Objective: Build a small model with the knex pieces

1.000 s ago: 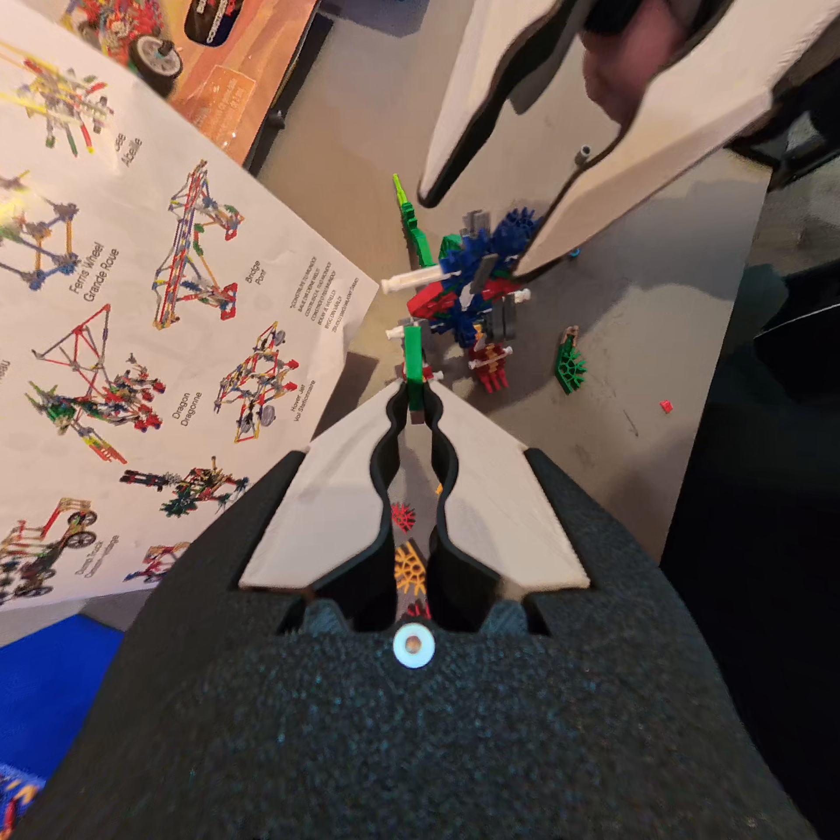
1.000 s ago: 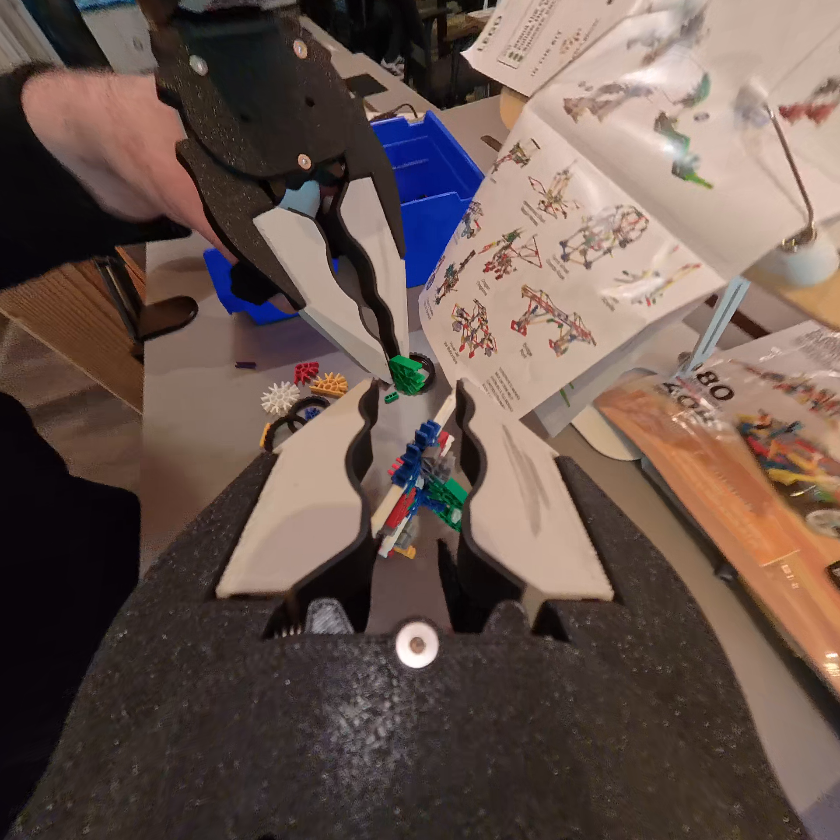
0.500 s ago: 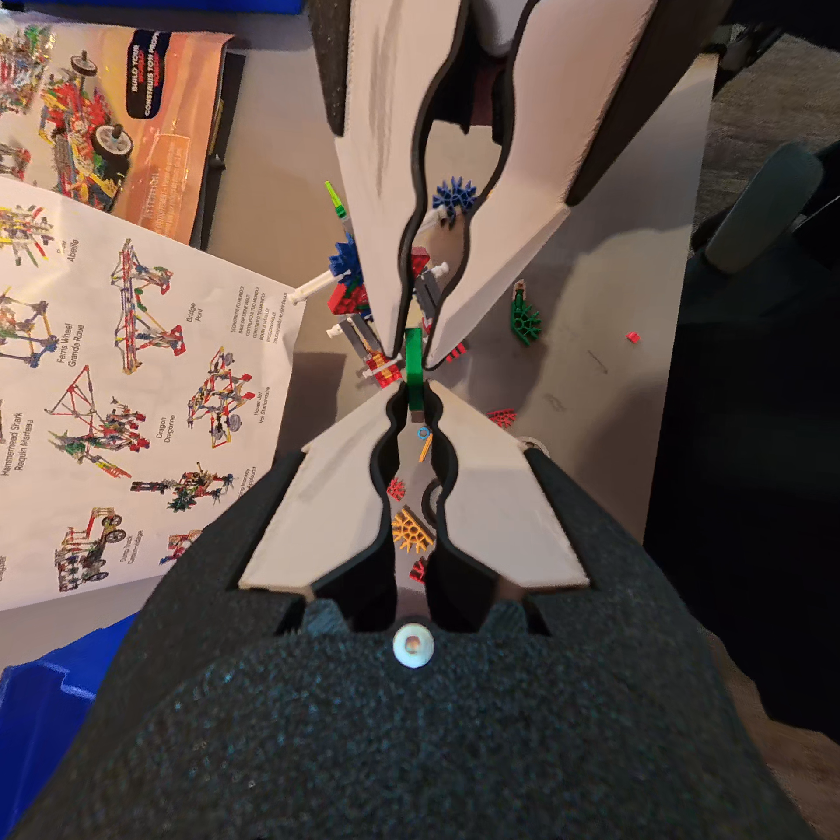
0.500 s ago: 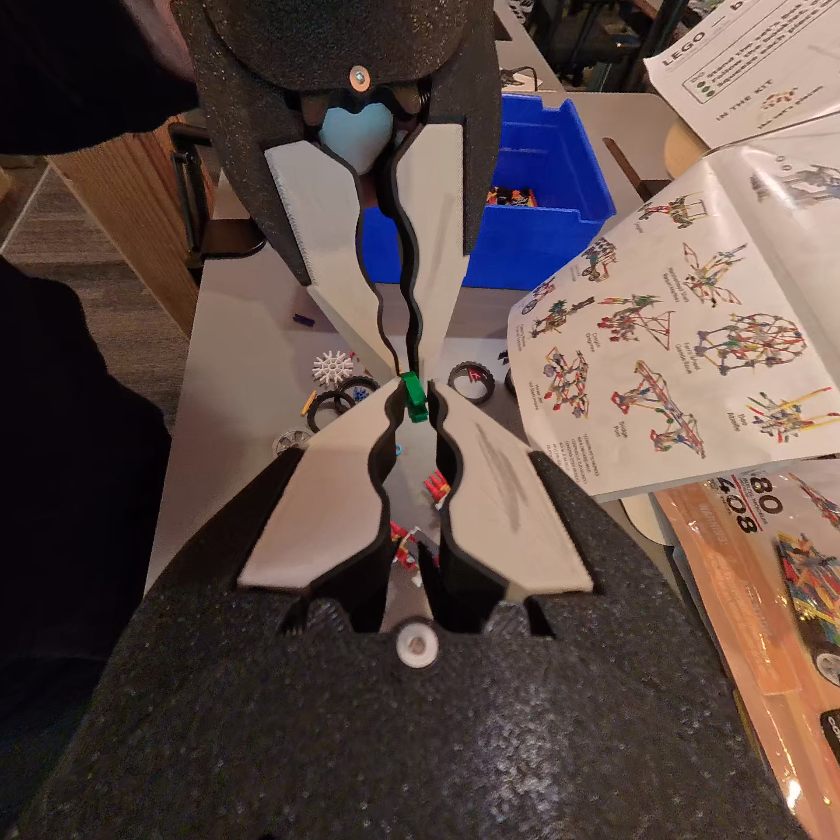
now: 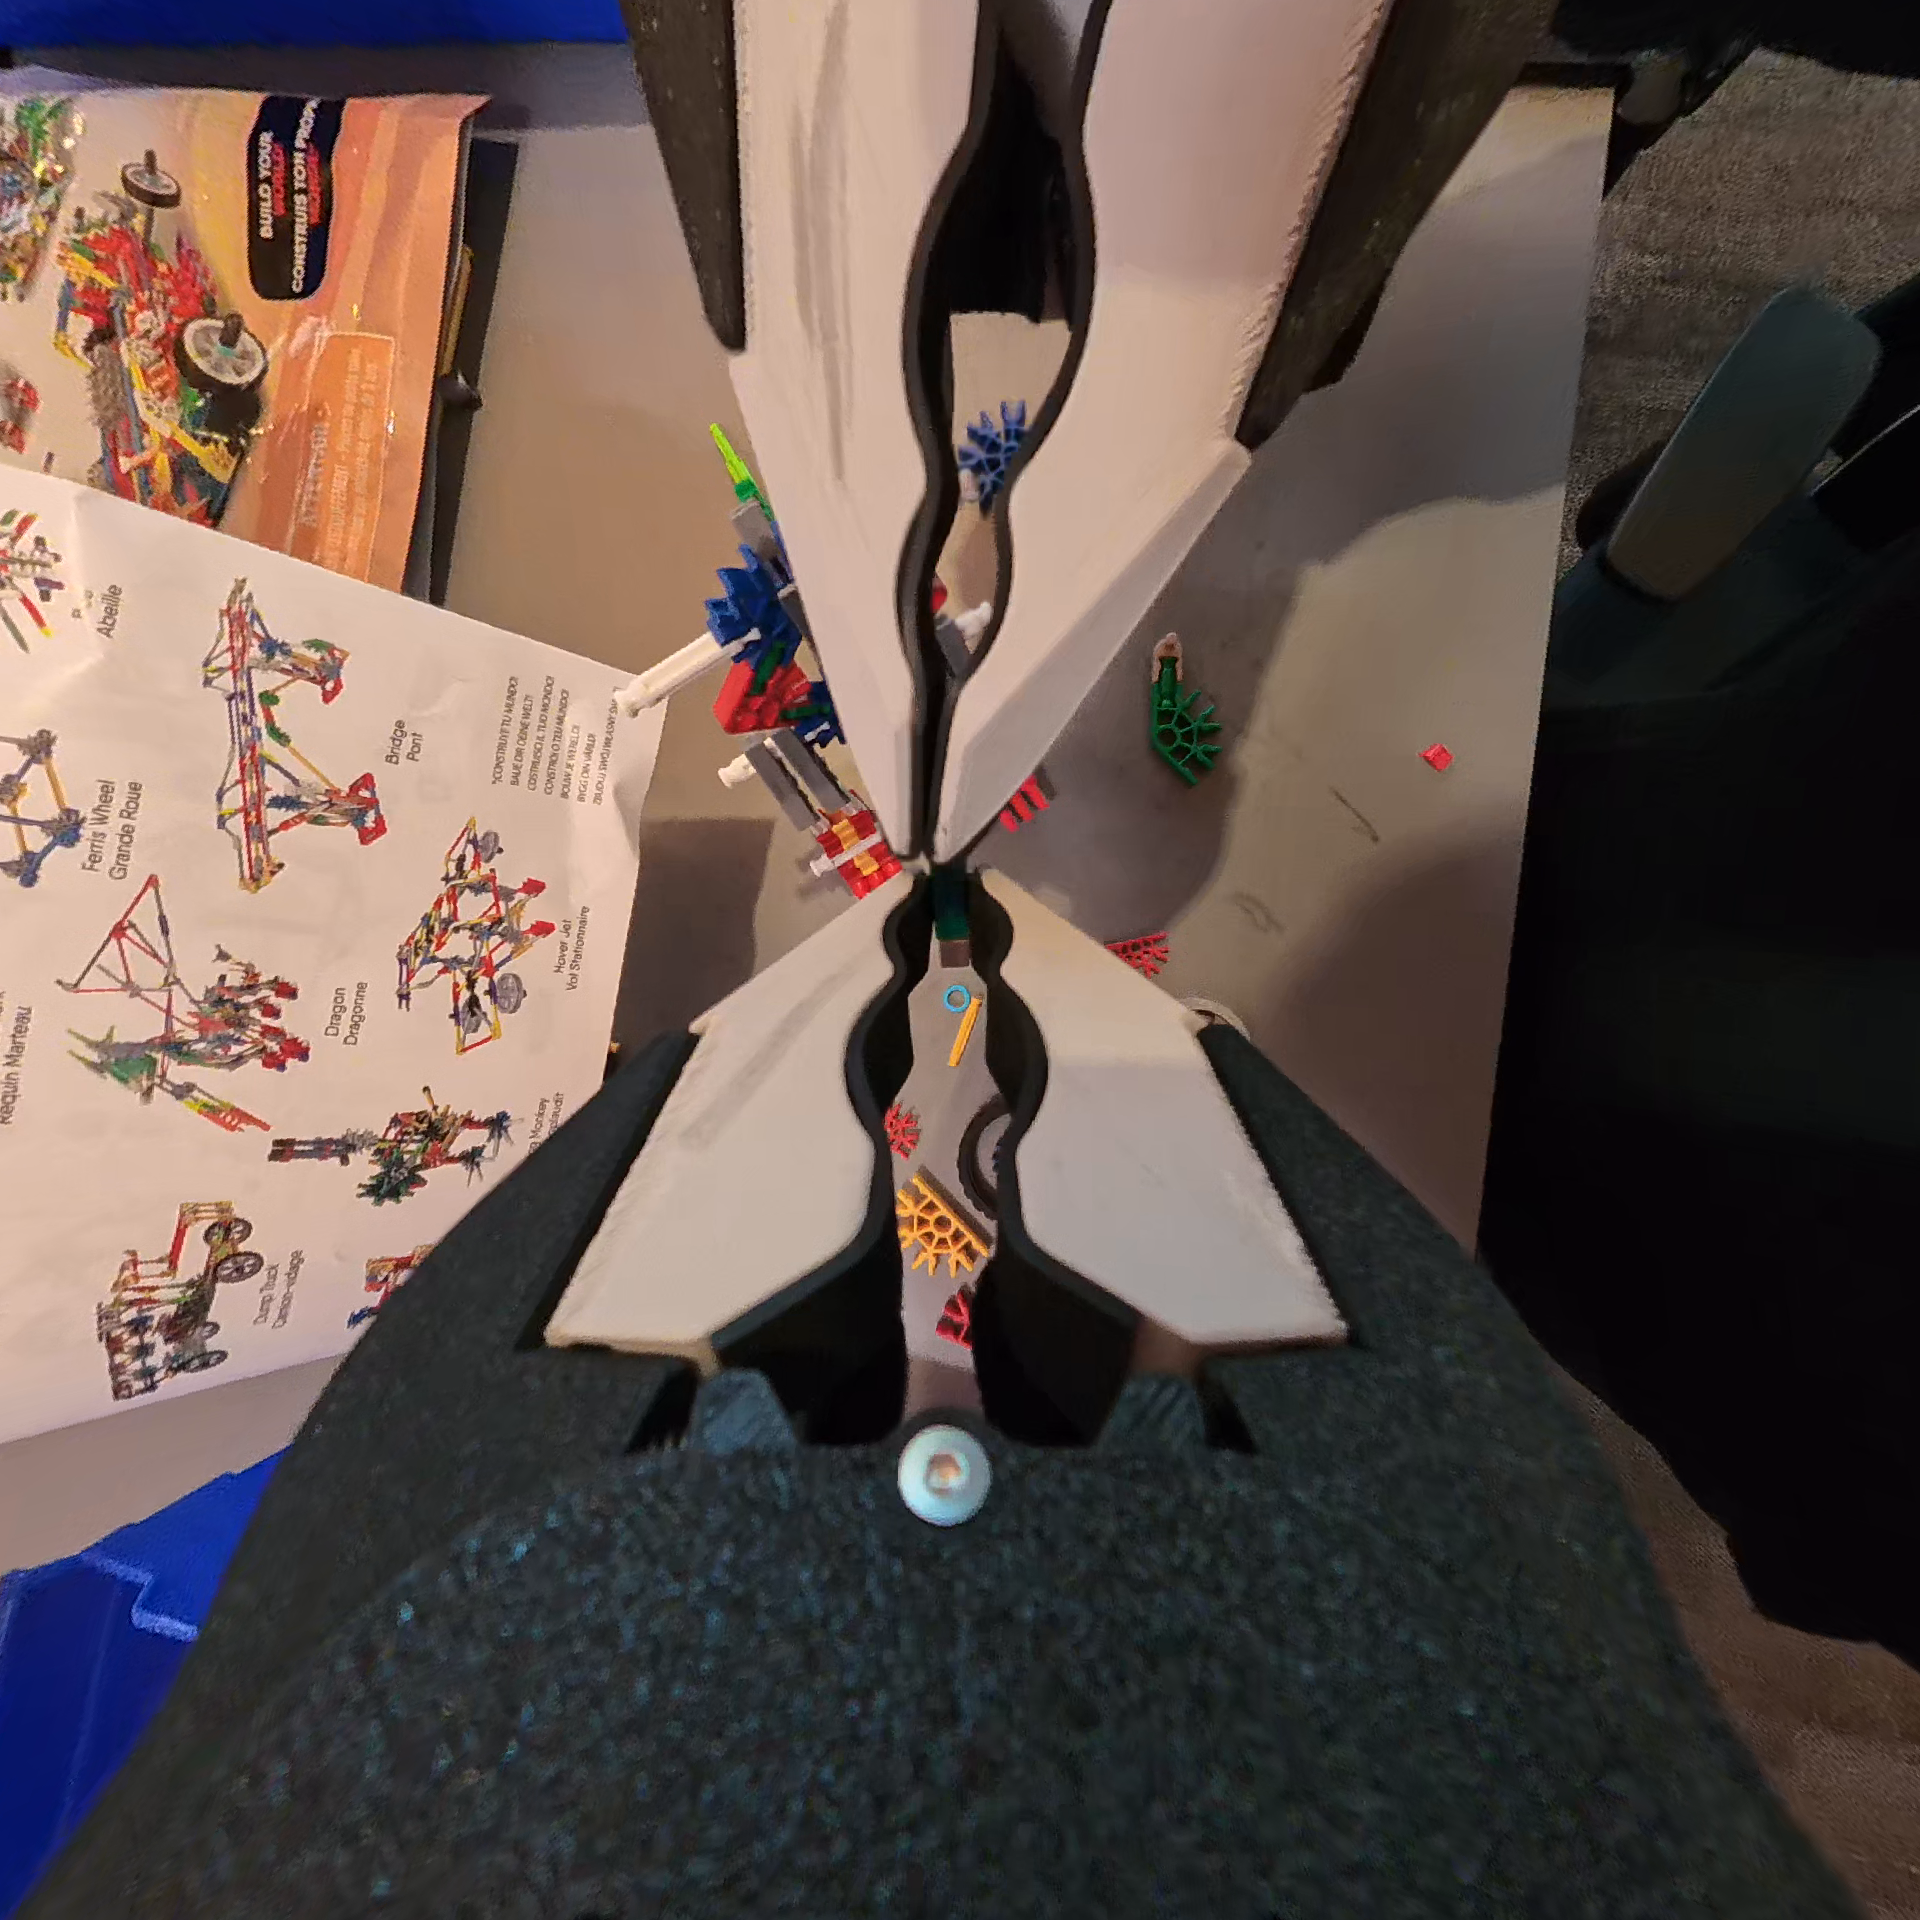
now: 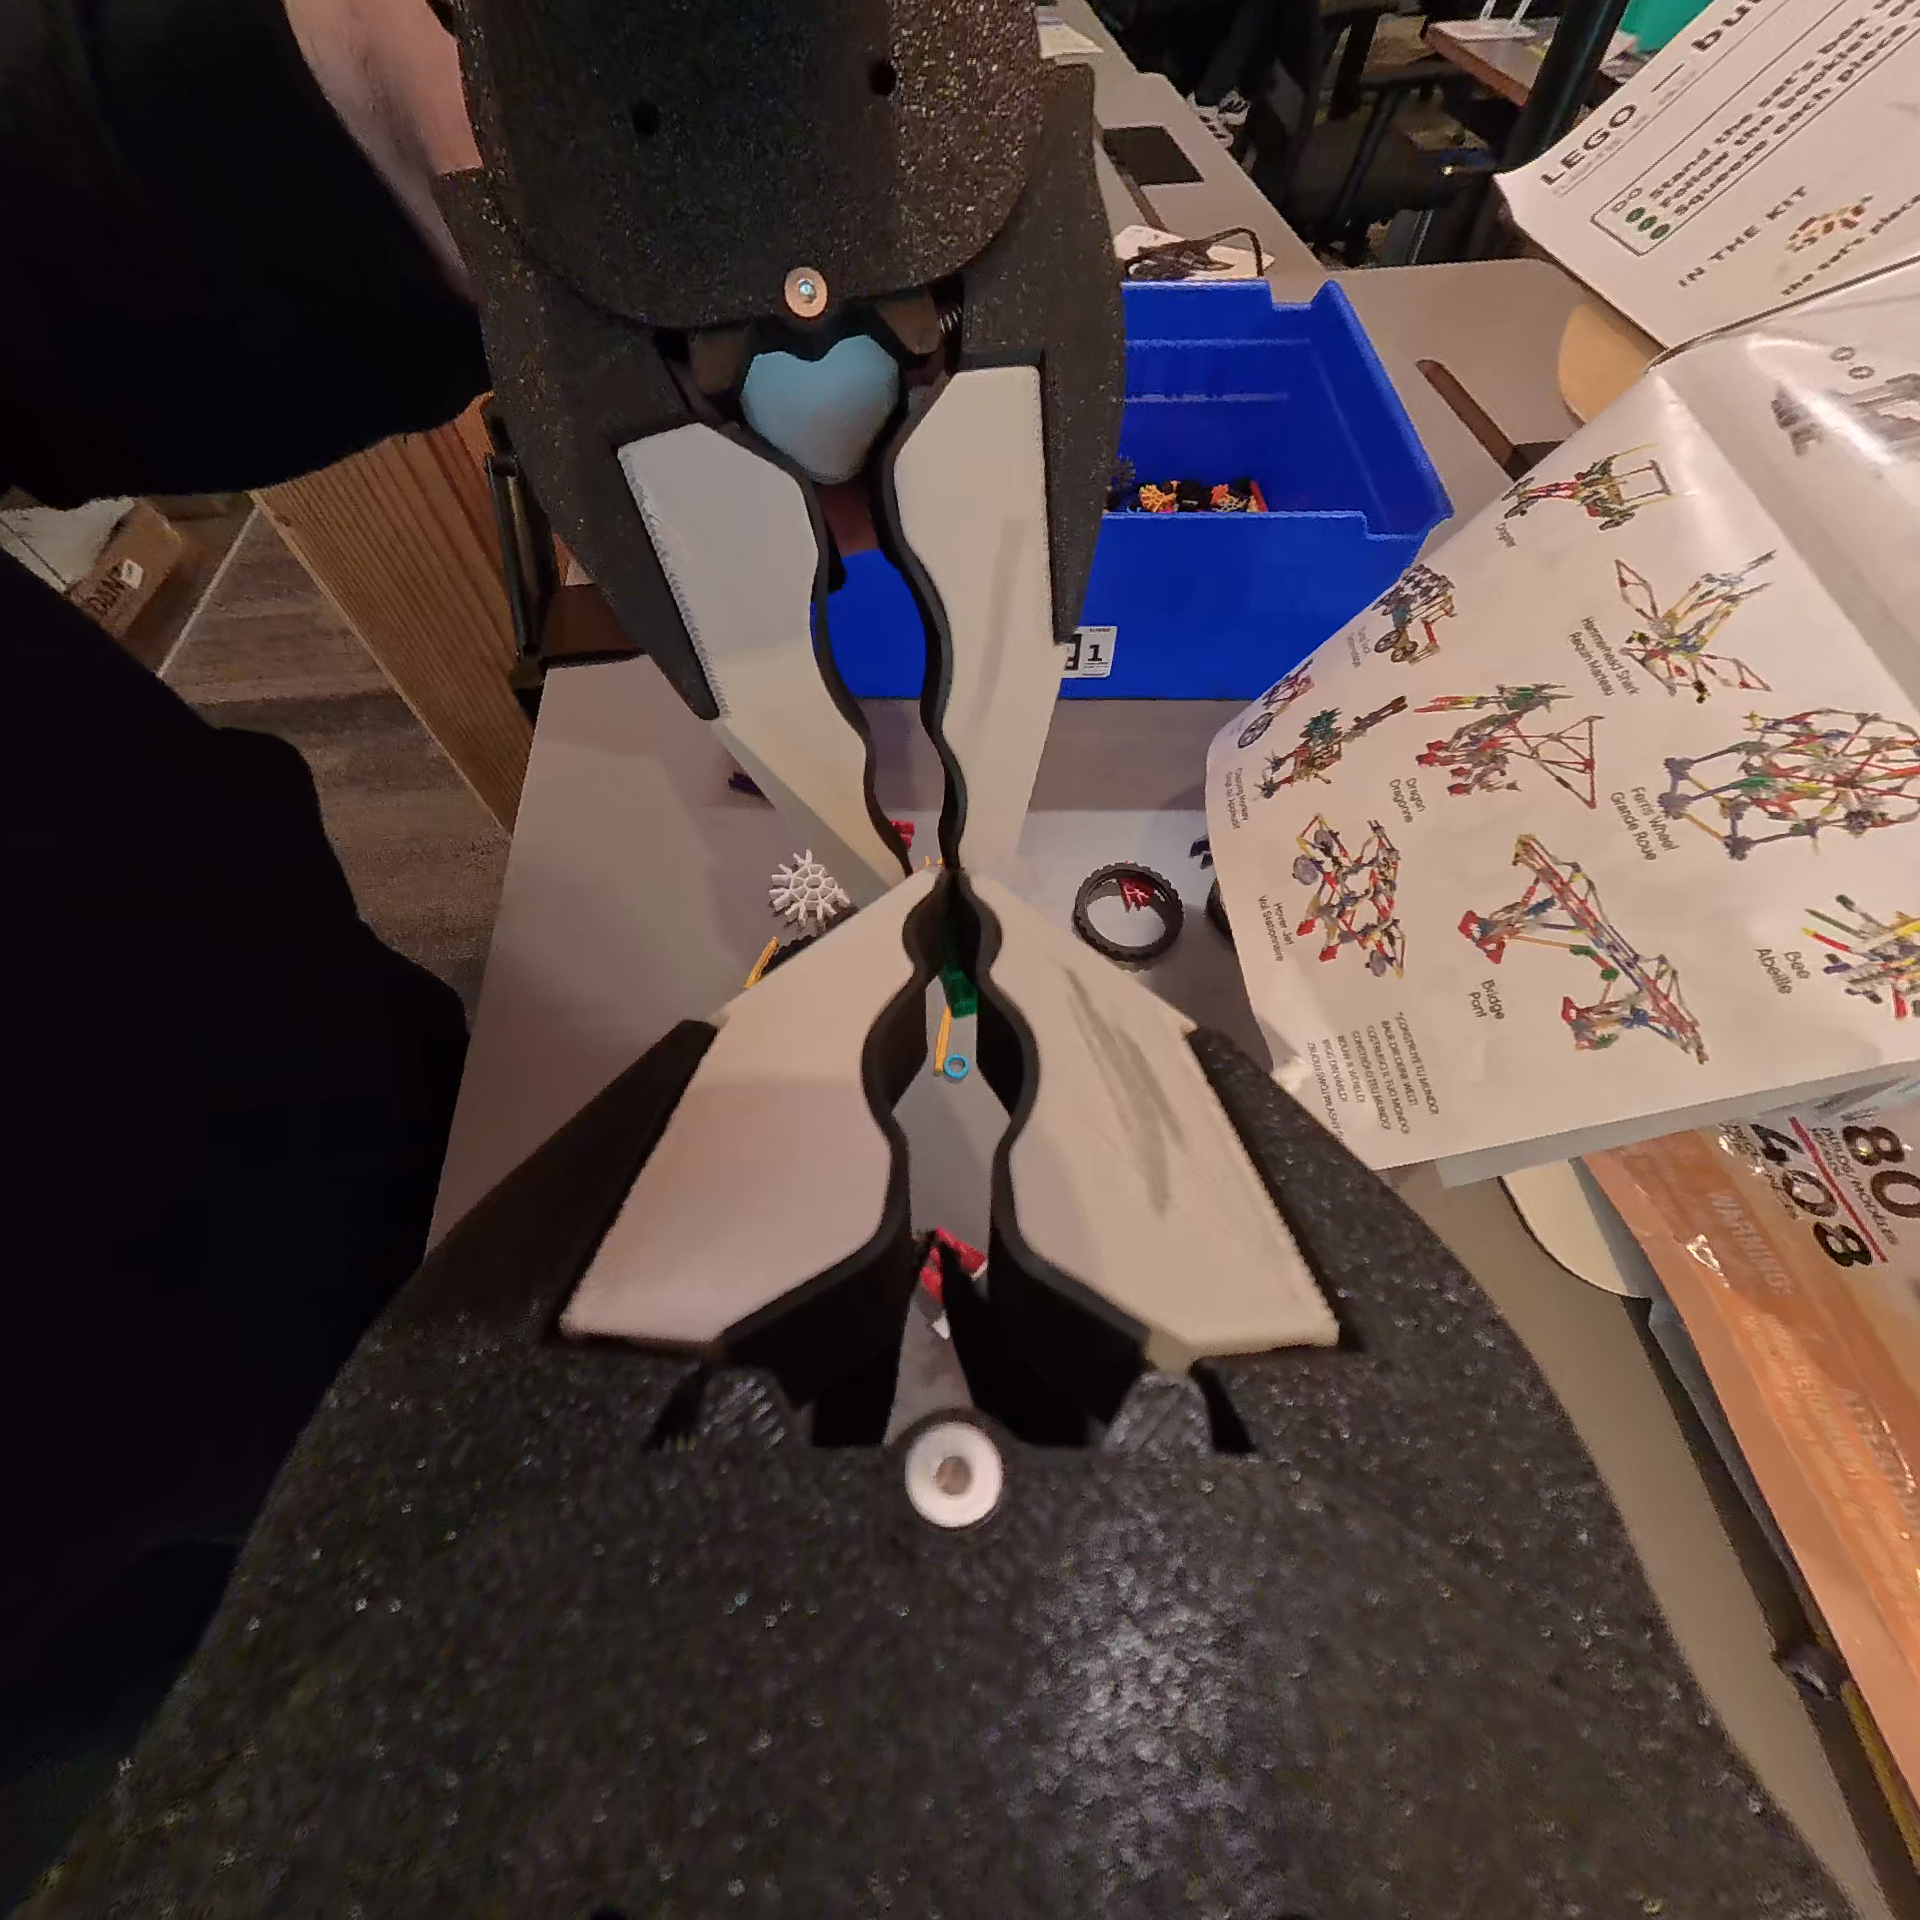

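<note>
My left gripper is shut on a small green building piece with a brown end, held above the grey table. My right gripper comes in from the far side, tip to tip with the left. In the right wrist view my right gripper has its fingers closed on the same green piece, with the left gripper opposite it. A colourful assembled model lies on the table just behind the fingertips.
An instruction sheet lies to the left, beside an orange packet. A blue bin stands behind. Loose parts lie around: a green connector, a yellow connector, a black tyre, a white connector. My two grippers' fingertips are within a few centimetres of each other. My left tips are roughly 15 cm from the green connector.
My right gripper moved in from above the model to meet the left gripper, and its fingers closed from wide open onto the green piece. The left grip stayed shut on the piece.
</note>
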A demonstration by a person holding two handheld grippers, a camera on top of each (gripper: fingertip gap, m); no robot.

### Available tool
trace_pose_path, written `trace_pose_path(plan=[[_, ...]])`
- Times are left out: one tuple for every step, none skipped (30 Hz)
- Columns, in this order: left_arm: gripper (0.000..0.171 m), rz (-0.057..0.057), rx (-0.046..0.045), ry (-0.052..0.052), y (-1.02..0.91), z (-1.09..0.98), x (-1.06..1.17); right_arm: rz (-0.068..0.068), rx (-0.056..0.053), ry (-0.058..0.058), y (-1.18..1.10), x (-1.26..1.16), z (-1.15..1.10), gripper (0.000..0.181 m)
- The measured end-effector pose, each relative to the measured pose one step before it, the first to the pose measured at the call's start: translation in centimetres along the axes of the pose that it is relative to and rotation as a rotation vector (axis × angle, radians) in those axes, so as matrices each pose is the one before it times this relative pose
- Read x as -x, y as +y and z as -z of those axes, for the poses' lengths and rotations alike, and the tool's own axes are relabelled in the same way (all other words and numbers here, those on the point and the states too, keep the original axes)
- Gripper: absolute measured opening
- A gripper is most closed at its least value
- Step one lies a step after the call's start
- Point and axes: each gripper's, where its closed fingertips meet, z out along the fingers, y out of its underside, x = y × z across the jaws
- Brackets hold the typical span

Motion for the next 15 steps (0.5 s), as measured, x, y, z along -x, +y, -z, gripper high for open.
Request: trace_pose_path(plan=[[0.004,-0.0010,0.00311,0.0007,0.079,0.011,-0.031,0.0019,0.0027,0.0041,0.015,-0.061,0.042,0.001],[0.004,0.0001,0.00104,-0.0001,0.044,0.003,-0.017,0.0031,0.0051,-0.0006,0.033,0.021,0.002,0.008],[0.004,-0.0008,-0.00165,0.0013,-0.009,-0.014,-0.022,0.0021,0.0022,-0.0071,-0.031,0.111,-0.019,0.014],[0.003,-0.0031,-0.00434,-0.0001,-0.038,-0.001,-0.012,0.0030,0.0008,-0.0093,-0.058,0.156,-0.045,0.016],[0.004,-0.0010,0.00314,-0.0002,0.080,-0.013,-0.002,0.0068,0.0013,-0.0021,-0.050,0.060,-0.063,0.015],[0.004,-0.0027,0.00279,-0.0026,0.080,0.001,0.016,0.0048,0.0010,0.0014,-0.038,-0.026,-0.077,0.015],[0.004,-0.0027,0.00120,-0.0027,0.056,0.013,0.011,-0.0003,-0.0008,-0.0066,-0.060,0.070,-0.083,0.015],[0.004,0.0017,0.00004,-0.0031,0.047,0.017,0.047,0.0015,-0.0022,-0.0103,-0.048,0.127,-0.073,0.011],[0.004,0.0027,0.00207,0.0040,0.091,0.004,-0.052,0.0014,-0.0021,-0.0116,-0.037,0.176,-0.075,0.007],[0.004,-0.0027,0.00705,-0.0006,0.167,-0.034,-0.008,-0.0021,0.0002,-0.0154,-0.001,0.192,-0.074,0.008],[0.004,-0.0029,0.00043,0.0016,0.059,0.004,-0.048,-0.0028,-0.0028,-0.0078,-0.067,0.081,-0.074,0.009],[0.004,0.0024,-0.00370,0.0070,-0.001,0.005,-0.107,-0.0032,-0.0047,-0.0061,-0.085,0.039,-0.047,0.013],[0.004,-0.0002,-0.00188,0.0027,0.031,0.011,-0.039,-0.0038,-0.0054,-0.0092,-0.106,0.056,-0.025,0.016],[0.004,-0.0031,0.00258,-0.0025,0.103,-0.010,0.039,-0.0032,-0.0067,-0.0039,-0.113,-0.032,-0.007,0.018],[0.004,-0.0056,0.00049,-0.0036,0.062,0.017,0.055,-0.0024,-0.0059,0.0018,-0.109,-0.117,-0.019,0.018]])
